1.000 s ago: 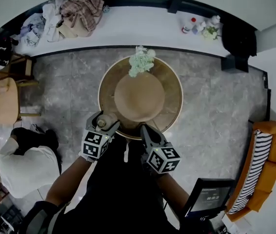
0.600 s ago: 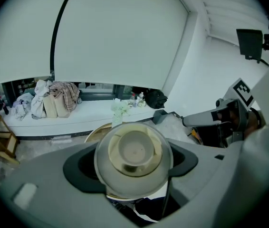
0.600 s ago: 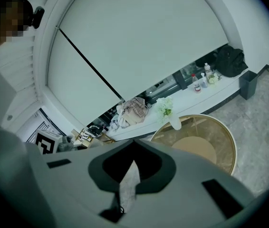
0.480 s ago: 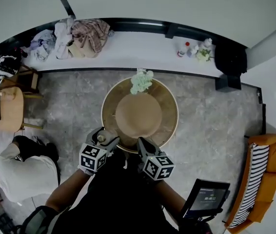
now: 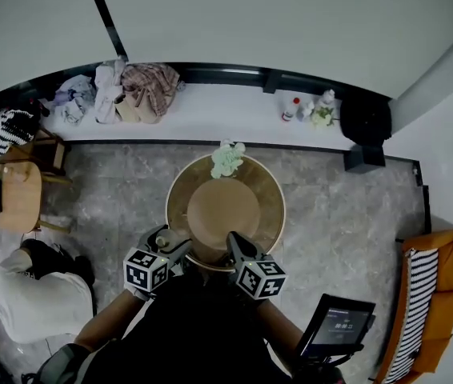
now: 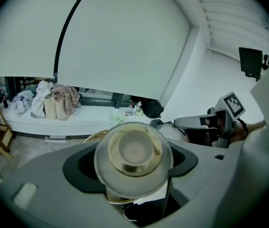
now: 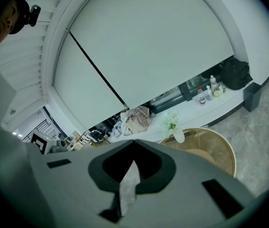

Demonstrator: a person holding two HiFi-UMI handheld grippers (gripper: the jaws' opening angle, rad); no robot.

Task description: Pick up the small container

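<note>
Holding small container (image 6: 133,153) clamped in left gripper (image 5: 167,242) fingers by round table (image 5: 274,214) near edge; looks light, rigid, slippery, so grip sides. Right gripper (image 7: 133,148) fingers together, empty.

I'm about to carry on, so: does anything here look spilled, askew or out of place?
Nothing spilled or broken. The small container sits clamped in the left tongs. The only untidy spot is the heap of clothes on the white ledge.

No readable text, tablet screen (image 5: 340,325) — too small
</note>
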